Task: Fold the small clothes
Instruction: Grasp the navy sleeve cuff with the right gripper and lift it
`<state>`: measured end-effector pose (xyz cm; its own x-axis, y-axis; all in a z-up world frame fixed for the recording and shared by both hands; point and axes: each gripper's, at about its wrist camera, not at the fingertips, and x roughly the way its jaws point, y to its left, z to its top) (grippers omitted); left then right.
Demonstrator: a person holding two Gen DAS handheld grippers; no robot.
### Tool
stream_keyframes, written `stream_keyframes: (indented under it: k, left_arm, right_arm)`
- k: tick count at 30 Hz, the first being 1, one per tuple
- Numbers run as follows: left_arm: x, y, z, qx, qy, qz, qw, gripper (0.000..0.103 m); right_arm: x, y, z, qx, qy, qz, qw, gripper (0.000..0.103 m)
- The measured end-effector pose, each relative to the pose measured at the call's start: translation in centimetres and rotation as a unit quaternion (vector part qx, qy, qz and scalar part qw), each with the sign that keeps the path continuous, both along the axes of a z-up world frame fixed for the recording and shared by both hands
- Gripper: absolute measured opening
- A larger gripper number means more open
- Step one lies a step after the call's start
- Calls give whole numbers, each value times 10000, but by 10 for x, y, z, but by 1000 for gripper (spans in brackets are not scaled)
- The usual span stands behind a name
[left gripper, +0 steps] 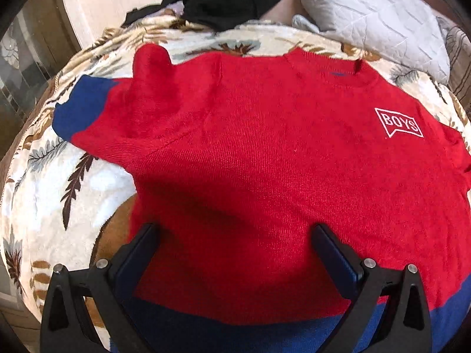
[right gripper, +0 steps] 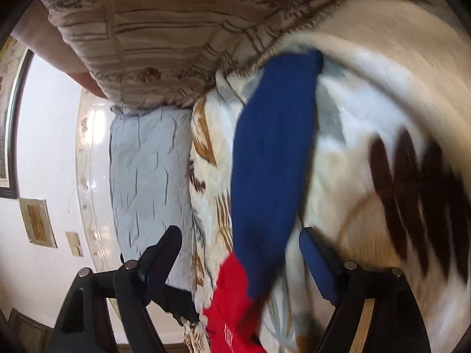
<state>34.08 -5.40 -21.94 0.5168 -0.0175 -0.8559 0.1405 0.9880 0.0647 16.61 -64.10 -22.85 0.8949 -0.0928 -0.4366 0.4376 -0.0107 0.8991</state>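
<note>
A: Looking through the right wrist view, where does the sleeve lie from the right gripper (right gripper: 238, 244)?

B: Straight ahead. The blue cuff (right gripper: 273, 153) runs as a long band from the upper middle of the frame down to the lower middle, between the two fingers, where it meets the red sleeve (right gripper: 232, 303). Its long axis follows the gripper's own line.

A: Is it gripped?

B: No. The jaws stand apart, with gaps either side of the cloth, so nothing is pinched.

A: And the left gripper (left gripper: 235, 235)?

B: Released too, at the bottom of its frame, over the lower part of the red sweater (left gripper: 265, 161), near the blue hem (left gripper: 294, 335). The sweater lies spread flat on the leaf-print blanket (left gripper: 59, 206), its collar toward the upper right and its other sleeve (left gripper: 97, 111) out to the left.

A: So which hand takes this sleeve?

B: I judge the right; the cuff already sits between its fingers, so closing looks like all it needs.
</note>
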Motion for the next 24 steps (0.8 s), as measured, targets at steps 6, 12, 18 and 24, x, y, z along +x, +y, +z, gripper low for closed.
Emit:
stream_keyframes:
  k: [6,12,18,24]
  left_arm:
    - [-3,-1,0,33,125,12,9999,103]
    - [-2,3,30,441,50,185,9988,103]
    - [-10,9,77,546,-822,252,9948,103]
    - [10,35,85,286,-1075,580,9921,103]
  right_arm:
    - [12,-39,-19,20,187,-75,9998,30]
    - [20,-44,-16,-161,-102,188,9996,13]
    - [36,-17,43,-939,-807,695,9899,11]
    - [82,57,102,-1605,-1194,1653,9657,11]
